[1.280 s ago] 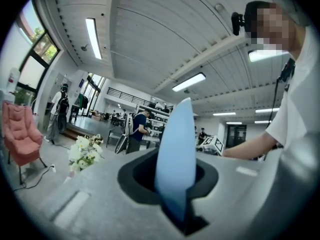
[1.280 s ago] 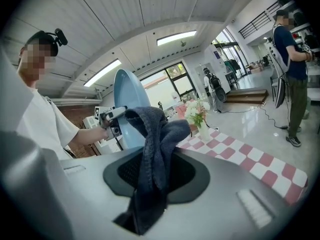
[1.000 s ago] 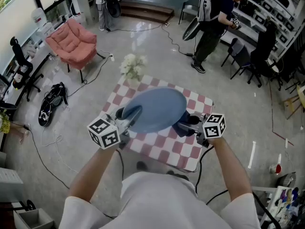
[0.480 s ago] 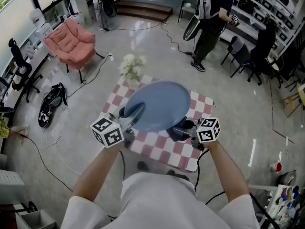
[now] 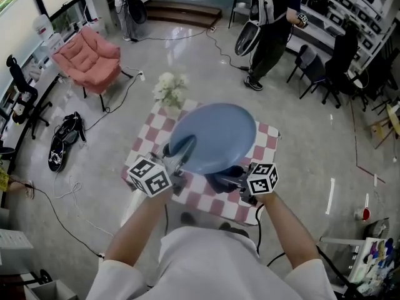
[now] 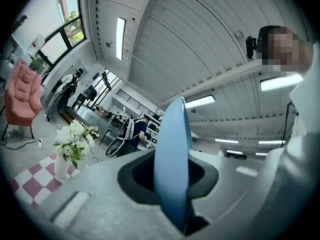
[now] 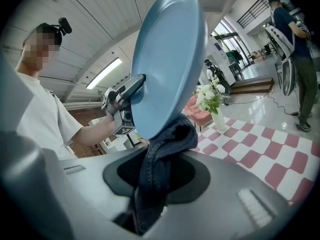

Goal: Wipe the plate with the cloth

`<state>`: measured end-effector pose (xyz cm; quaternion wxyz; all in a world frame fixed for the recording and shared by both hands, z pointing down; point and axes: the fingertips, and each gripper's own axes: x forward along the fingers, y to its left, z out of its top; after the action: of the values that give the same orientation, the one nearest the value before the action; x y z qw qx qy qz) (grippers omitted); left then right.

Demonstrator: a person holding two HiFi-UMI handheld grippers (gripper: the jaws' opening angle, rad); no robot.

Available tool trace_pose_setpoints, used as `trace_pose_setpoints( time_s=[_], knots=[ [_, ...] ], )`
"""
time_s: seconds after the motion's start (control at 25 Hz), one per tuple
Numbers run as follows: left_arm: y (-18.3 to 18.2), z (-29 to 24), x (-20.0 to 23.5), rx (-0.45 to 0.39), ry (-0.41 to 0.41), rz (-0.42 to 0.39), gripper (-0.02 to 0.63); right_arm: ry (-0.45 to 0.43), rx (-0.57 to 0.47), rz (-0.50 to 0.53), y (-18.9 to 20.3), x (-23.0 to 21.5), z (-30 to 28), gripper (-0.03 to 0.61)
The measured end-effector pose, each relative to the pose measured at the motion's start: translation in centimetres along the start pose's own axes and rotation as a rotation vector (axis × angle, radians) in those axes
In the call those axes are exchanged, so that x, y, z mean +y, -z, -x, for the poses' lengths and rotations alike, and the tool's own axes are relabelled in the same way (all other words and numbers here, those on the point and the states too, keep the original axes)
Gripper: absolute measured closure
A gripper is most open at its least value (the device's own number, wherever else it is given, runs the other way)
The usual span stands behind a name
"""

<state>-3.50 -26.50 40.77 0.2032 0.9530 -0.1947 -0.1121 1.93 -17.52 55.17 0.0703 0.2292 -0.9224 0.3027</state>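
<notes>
A round blue plate point(image 5: 214, 136) is held up in the air above the checked table. My left gripper point(image 5: 181, 153) is shut on the plate's near-left rim; in the left gripper view the plate point(image 6: 172, 164) stands edge-on between the jaws. My right gripper point(image 5: 228, 179) is shut on a dark blue cloth point(image 5: 220, 179), and the cloth point(image 7: 162, 154) presses against the lower edge of the plate point(image 7: 167, 59). In the right gripper view my left gripper point(image 7: 134, 86) grips the plate's rim.
A red-and-white checked tablecloth point(image 5: 259, 144) covers the small table. A vase of white flowers point(image 5: 170, 89) stands at its far left corner. A pink armchair point(image 5: 87, 58) sits far left and a person with a backpack point(image 5: 272, 24) stands behind.
Both grippers and the plate have drifted slightly. The right gripper with the cloth has slid left along the plate's lower edge, towards the left gripper.
</notes>
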Motion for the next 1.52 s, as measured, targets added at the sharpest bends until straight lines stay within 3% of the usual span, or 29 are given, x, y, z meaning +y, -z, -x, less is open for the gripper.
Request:
trace_pose_setpoints(
  time_s=[0.76,1.2,1.52],
  knots=[
    [2.0,1.1,4.3,-0.061,-0.081,0.154,0.549,-0.016,-0.004,-0.051,1.7,1.4,-5.9,0.469],
    [1.2,2.4,8.1,-0.038,-0.131,0.166,0.551,0.058,-0.046,-0.109,1.9,-0.7,-5.3,0.471],
    [1.8,4.0,11.0,-0.015,-0.172,0.217,0.551,0.132,-0.108,-0.147,1.8,-2.1,-4.0,0.471]
  ],
)
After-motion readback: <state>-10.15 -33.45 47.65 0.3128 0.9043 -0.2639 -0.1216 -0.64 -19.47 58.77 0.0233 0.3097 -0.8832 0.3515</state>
